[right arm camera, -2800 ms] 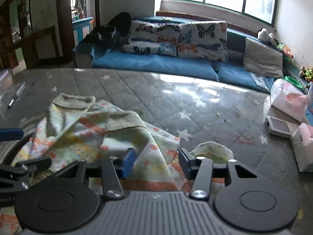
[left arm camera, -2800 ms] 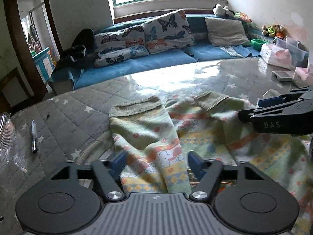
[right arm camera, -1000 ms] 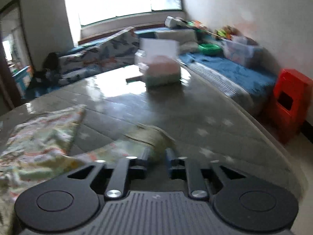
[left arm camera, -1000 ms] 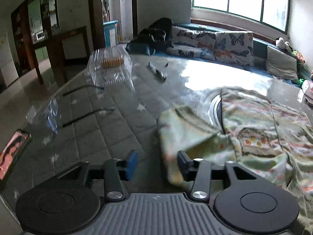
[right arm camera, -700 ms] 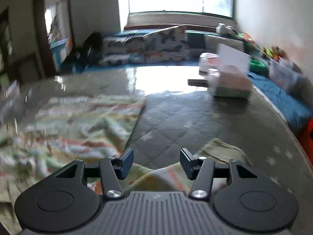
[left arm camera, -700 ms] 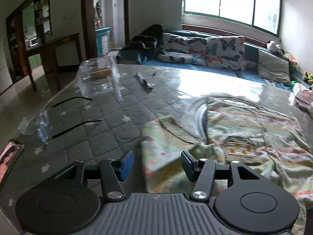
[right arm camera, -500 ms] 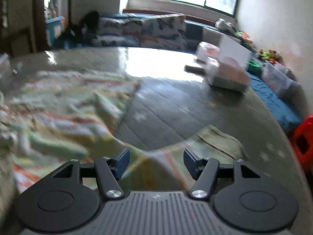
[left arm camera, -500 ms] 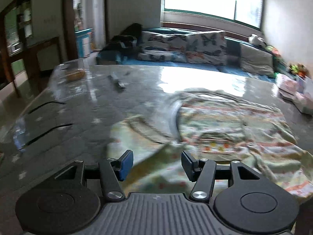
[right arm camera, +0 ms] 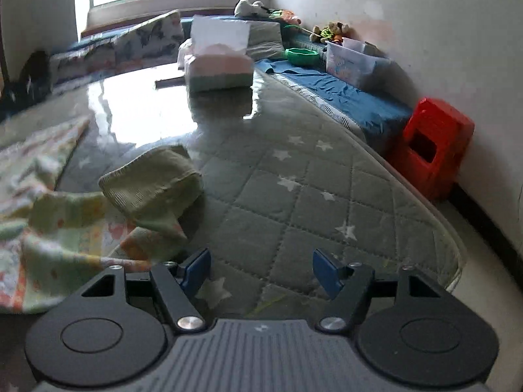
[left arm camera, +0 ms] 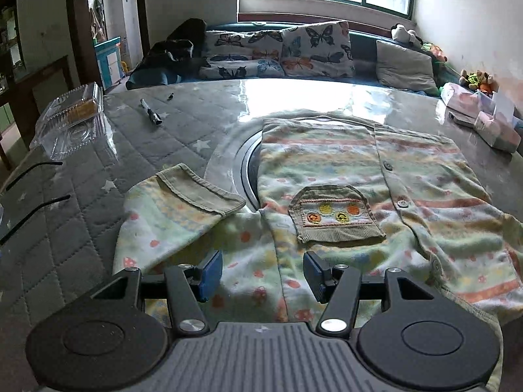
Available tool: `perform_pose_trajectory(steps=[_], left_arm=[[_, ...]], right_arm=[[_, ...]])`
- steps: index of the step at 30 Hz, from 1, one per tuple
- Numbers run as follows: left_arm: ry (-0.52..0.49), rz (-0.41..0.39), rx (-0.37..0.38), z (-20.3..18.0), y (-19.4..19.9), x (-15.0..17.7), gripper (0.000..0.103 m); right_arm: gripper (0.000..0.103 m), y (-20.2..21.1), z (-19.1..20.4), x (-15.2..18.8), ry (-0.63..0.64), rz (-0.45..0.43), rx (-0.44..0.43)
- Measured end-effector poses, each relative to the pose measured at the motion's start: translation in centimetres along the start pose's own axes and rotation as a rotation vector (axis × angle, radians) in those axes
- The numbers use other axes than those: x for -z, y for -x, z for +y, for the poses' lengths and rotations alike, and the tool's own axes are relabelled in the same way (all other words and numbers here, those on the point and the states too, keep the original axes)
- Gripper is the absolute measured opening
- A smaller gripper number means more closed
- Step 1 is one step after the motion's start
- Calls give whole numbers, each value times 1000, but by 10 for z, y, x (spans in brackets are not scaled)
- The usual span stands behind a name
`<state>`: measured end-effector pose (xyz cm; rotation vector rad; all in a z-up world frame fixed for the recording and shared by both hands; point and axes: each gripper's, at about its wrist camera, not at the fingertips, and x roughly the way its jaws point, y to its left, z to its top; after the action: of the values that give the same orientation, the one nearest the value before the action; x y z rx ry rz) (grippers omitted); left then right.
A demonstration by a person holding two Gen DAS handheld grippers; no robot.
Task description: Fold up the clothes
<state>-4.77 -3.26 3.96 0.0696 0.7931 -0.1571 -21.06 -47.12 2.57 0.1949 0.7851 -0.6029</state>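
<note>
Left tongs (left arm camera: 261, 272) are seen parted, blue pads (left arm camera: 210, 272) apart, nothing pinched; they hover just over the near hem of the patterned cardigan (left arm camera: 343, 196). Right tongs (right arm camera: 260, 272) are caught mid-opening, jaws wide, nothing between them, only the quilted star-print cover under glass below.

The cardigan is laid flat, front up, on the counter (left arm camera: 137, 150), buttons down its middle and a ribbed pocket (left arm camera: 336, 215) with small embroidered shapes just beyond the left tongs. The left sleeve (left arm camera: 176, 209) is spread out to the side, its ribbed cuff pointing away. In the right wrist view the other sleeve's cuff (right arm camera: 153, 186) is seen crumpled on the counter, ahead and to the left of the right tongs, not touched by them.

Farther out on the counter: a clear plastic clamshell box (left arm camera: 72, 121) at the left edge, a pen (left arm camera: 150, 116) near it, a tissue box (right arm camera: 217, 65) on the far side. Beyond the counter a blue sofa with butterfly cushions (left arm camera: 313, 54) is seen under the window; a red plastic stool (right arm camera: 431, 147) stands by the wall.
</note>
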Motion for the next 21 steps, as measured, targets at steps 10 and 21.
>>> perform_pose_trajectory(steps=[10,21], left_arm=[[-16,-10,25,-17,3,-4,60],[-35,2,22,-22,2,-2,61]], right_arm=[[74,14,40,-8,165,-72,-148],[76,-18,33,-13,141,-83,-30]])
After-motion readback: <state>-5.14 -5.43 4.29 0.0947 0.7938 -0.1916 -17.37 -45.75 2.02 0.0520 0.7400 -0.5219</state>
